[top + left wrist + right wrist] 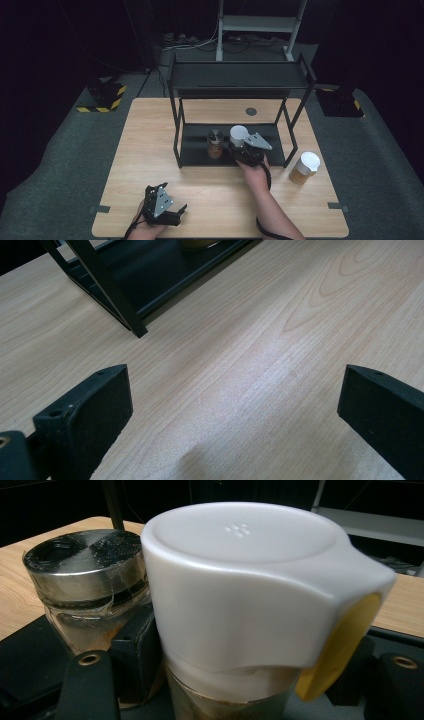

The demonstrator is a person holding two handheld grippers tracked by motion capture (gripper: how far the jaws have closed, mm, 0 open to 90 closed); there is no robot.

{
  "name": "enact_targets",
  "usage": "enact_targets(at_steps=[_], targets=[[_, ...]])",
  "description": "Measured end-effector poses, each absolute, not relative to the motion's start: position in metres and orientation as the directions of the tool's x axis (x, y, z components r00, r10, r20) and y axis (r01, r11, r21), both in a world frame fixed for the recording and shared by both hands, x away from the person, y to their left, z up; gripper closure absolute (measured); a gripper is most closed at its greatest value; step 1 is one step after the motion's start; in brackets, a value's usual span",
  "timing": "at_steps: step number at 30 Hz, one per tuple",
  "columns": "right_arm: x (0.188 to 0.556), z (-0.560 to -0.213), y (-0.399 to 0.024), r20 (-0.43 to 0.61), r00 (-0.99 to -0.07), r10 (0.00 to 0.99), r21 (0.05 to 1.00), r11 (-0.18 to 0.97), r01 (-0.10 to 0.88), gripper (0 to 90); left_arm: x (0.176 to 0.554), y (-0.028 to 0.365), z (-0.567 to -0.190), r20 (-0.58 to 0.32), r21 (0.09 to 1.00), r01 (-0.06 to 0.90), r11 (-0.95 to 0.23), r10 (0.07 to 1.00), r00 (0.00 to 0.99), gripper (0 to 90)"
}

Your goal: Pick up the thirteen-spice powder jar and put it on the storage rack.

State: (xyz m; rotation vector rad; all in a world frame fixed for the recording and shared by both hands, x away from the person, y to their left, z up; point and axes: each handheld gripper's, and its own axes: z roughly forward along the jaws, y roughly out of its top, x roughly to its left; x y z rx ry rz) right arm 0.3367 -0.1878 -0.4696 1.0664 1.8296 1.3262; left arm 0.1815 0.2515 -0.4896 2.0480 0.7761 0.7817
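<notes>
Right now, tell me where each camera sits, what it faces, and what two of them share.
High view: above the person's side, looking forward and down at the table; both forearms enter from below.
Left gripper view: rides the left claw, facing bare tabletop and a shelf rack leg; jaws apart.
Right gripper view: rides the right claw, facing a white-capped jar.
Shared: the metal-lidded jar.

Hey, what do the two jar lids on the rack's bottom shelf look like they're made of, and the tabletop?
The white lid looks like smooth matte plastic: even colour, rounded moulded edges, tiny raised dots on top. The silver lid beside it looks like metal, shiny with mirror-like reflections. The tabletop shows pale wood grain with a soft sheen; solid wood or laminate, I can't tell.
</notes>
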Motion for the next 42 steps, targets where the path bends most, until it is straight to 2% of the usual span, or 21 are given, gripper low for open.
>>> enact_targets(at_steps=[18, 22, 26, 42], targets=[[0.3376, -0.4723, -0.1909, -0.025, -0.476, 0.879, 0.958, 0.158, 0.241, 29.8, 0.1815, 0.2503, -0.489, 0.265, 0.825, 0.249, -0.507, 0.737, 0.622, 1.5], [0.338, -0.4705, -0.19, -0.027, -0.474, 0.88, 0.957, 0.16, 0.244, 20.9, 0.1814, 0.2501, -0.489, 0.267, 0.825, 0.248, -0.508, 0.736, 0.622, 1.5], [0.3381, -0.47, -0.1888, -0.023, -0.465, 0.885, 0.955, 0.156, 0.251, 15.9, 0.1814, 0.2499, -0.489, 0.266, 0.825, 0.249, -0.508, 0.737, 0.621, 1.5], [0.3375, -0.4697, -0.1965, 0.011, -0.472, 0.882, 0.956, 0.13, 0.264, 6.3, 0.1808, 0.2498, -0.4893, 0.267, 0.826, 0.248, -0.507, 0.739, 0.619, 1.5]])
